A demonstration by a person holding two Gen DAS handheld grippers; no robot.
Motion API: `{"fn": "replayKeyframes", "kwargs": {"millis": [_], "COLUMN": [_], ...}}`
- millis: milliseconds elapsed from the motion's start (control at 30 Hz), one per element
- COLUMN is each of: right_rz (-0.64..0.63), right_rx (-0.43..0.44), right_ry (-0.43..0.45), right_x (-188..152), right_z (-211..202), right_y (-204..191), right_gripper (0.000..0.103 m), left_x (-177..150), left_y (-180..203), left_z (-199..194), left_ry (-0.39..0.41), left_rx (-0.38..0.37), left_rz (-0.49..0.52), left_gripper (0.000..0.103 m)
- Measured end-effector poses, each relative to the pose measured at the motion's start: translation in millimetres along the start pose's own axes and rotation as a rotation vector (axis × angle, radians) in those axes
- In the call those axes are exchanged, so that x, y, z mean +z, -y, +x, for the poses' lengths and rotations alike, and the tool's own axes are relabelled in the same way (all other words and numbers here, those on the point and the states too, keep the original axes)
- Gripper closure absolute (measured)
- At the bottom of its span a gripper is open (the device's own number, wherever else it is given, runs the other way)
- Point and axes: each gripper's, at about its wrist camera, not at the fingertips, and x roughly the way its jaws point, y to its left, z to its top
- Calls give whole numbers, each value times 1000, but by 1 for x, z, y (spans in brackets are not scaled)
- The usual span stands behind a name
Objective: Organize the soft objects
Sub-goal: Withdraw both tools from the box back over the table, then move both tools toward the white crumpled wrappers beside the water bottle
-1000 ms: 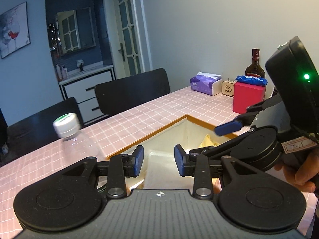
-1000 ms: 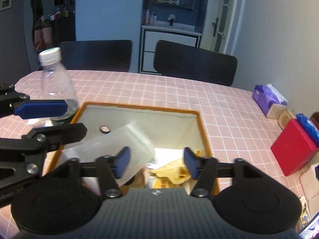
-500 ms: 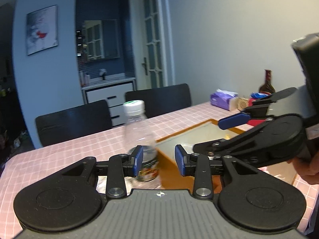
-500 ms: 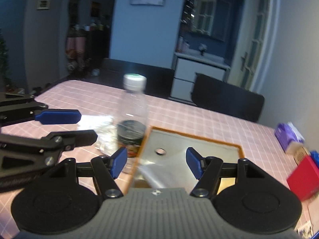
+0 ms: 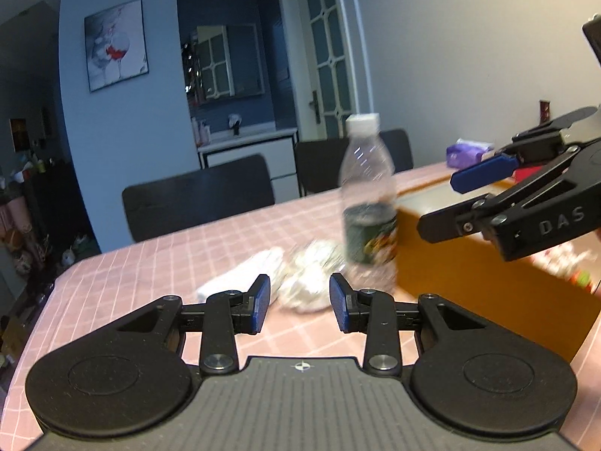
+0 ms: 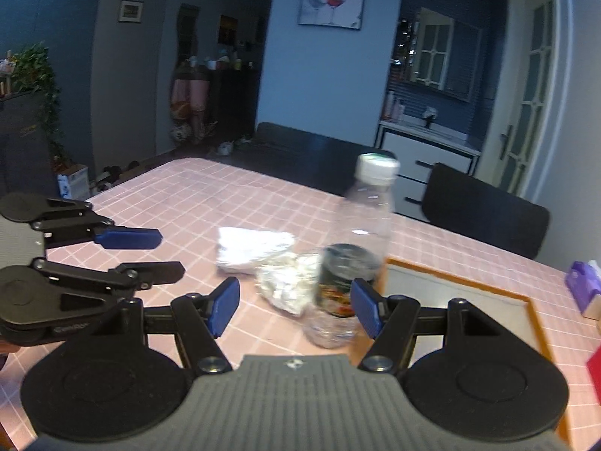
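A crumpled clear plastic bag (image 5: 310,282) (image 6: 287,285) lies on the pink checked tablecloth, with a flat white packet (image 5: 244,270) (image 6: 251,248) just left of it. A clear water bottle (image 5: 370,203) (image 6: 355,251) stands upright beside the orange-rimmed storage box (image 5: 469,282) (image 6: 469,285). My left gripper (image 5: 299,302) is open and empty, just short of the crumpled bag. My right gripper (image 6: 296,304) is open and empty, facing the bag and bottle. Each gripper shows in the other's view: the right one (image 5: 484,188), the left one (image 6: 150,255).
Black chairs (image 5: 199,195) (image 6: 484,206) stand along the table's far side. A purple tissue pack (image 5: 467,152) (image 6: 582,285) sits at the right. A white cabinet (image 6: 428,150) stands against the back wall.
Both grippers have swung left, away from the inside of the box, and now face the bottle and the soft items on the tablecloth. Both stayed open and empty.
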Motion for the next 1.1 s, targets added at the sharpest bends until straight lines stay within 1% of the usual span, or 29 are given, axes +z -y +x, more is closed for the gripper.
{"fn": "replayKeyframes", "kwargs": {"millis": [167,333,467,533,600,633,667,767,900,1033,1100], "right_rz": [-7,24,45,36,20,13,8,-7,-54,-77,-87], "right_rx": [-3,-52,-95,-128,-159,-173,-189,-225,-259,-268,-281], "right_ry": [-47,-88,-79,-70,-68,-68,-67,-59,-45,-46,-48], "right_x": [-4,-9,-16,-21,-26,-27,-29,-33,-34,-34,-35], "right_z": [31,62,85,97,110,117,123,140,157,170,177], "right_y": [-26,-44,-54,-58,-61,-62,-63,-66,-69,-69,-69], "right_gripper": [38,44,46,47,51,51,51,51,51,51,52], "left_x": [-10,-21,-26,-27,-32,-33,-34,-36,-39,-41,-42], "left_y": [-28,-46,-52,-55,-57,-57,-57,-58,-60,-68,-69], "left_z": [9,28,46,57,67,70,74,85,96,108,114], "left_ry": [-41,-74,-85,-99,-101,-99,-97,-84,-75,-75,-76], "left_rx": [-7,-25,-55,-64,-70,-71,-69,-68,-68,-100,-99], "left_rz": [7,49,98,110,125,139,157,215,272,272,291], "left_gripper": [63,63,62,62,62,60,55,53,53,53,53]}}
